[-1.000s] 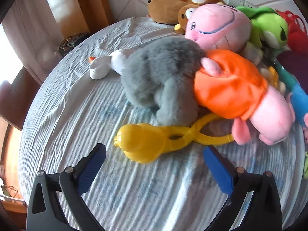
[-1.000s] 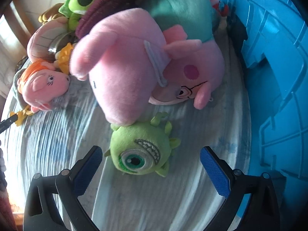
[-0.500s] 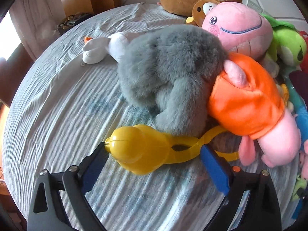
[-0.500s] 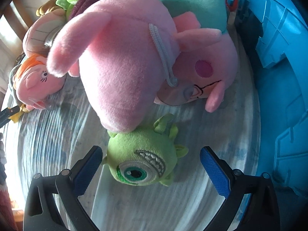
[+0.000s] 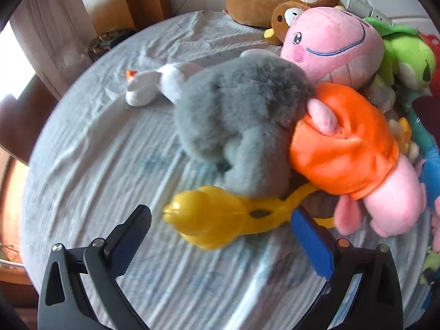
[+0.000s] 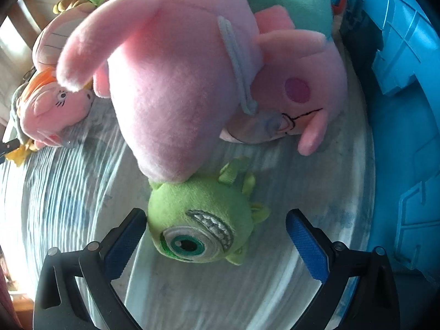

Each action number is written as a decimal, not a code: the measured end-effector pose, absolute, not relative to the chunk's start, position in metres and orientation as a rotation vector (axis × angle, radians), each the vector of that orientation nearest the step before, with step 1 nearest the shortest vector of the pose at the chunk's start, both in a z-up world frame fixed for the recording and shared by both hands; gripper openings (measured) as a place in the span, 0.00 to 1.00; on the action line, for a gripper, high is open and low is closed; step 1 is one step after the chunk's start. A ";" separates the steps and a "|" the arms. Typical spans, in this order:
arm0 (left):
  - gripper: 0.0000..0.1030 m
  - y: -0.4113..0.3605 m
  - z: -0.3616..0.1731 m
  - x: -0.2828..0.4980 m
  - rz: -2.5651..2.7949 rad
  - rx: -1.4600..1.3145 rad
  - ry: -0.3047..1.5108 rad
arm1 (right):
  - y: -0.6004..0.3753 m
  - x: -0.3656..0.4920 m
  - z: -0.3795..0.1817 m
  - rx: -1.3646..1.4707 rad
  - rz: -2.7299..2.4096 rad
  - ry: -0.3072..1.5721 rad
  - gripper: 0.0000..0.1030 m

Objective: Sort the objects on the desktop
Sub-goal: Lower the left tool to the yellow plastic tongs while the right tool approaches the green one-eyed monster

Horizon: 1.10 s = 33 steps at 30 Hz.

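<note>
With the yellow duck-shaped clamp (image 5: 220, 217) between the opening left tool (image 5: 220, 236) and the one-eyed green plush (image 6: 199, 222) between the unclosed right tool (image 6: 217, 236), the grasp step requires closing.

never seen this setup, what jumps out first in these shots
A heap of plush toys: a grey furry one at the centre of the left wrist view, against an orange-dressed pink toy. A yellow plastic toy lies before the left gripper. The green one-eyed plush sits between the right gripper's open jaws.
</note>
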<state>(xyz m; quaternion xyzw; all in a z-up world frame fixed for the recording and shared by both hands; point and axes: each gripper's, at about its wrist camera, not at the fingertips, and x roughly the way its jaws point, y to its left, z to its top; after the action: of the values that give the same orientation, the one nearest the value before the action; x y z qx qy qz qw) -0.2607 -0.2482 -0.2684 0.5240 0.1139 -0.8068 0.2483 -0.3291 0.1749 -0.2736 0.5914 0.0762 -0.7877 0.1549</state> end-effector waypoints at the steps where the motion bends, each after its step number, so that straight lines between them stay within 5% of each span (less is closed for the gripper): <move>1: 1.00 -0.250 -0.267 -0.259 -2.197 1.427 0.292 | 0.177 -0.330 -0.273 1.695 -2.258 0.207 1.00; 23: 1.00 -0.233 -0.295 -0.291 -2.142 1.425 0.245 | 0.190 -0.344 -0.268 1.746 -2.224 0.233 0.99; 25: 0.96 -0.244 -0.297 -0.284 -2.140 1.420 0.351 | 0.185 -0.342 -0.265 1.727 -2.225 0.297 0.94; 26: 0.93 -0.251 -0.299 -0.279 -2.144 1.419 0.424 | 0.183 -0.340 -0.262 1.711 -2.224 0.327 0.82; 28: 0.77 -0.266 -0.302 -0.266 -2.139 1.411 0.542 | 0.180 -0.339 -0.254 1.683 -2.214 0.338 0.67; 33: 0.71 -0.294 -0.306 -0.233 -2.108 1.403 0.645 | 0.172 -0.325 -0.243 1.664 -2.106 0.338 0.66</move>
<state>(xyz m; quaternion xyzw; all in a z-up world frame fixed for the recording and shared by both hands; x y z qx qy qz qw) -0.2332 -0.2940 -0.3056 0.5183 0.2384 -0.7787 0.2612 -0.3251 0.1716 -0.2428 0.6005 0.1219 -0.7601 0.2164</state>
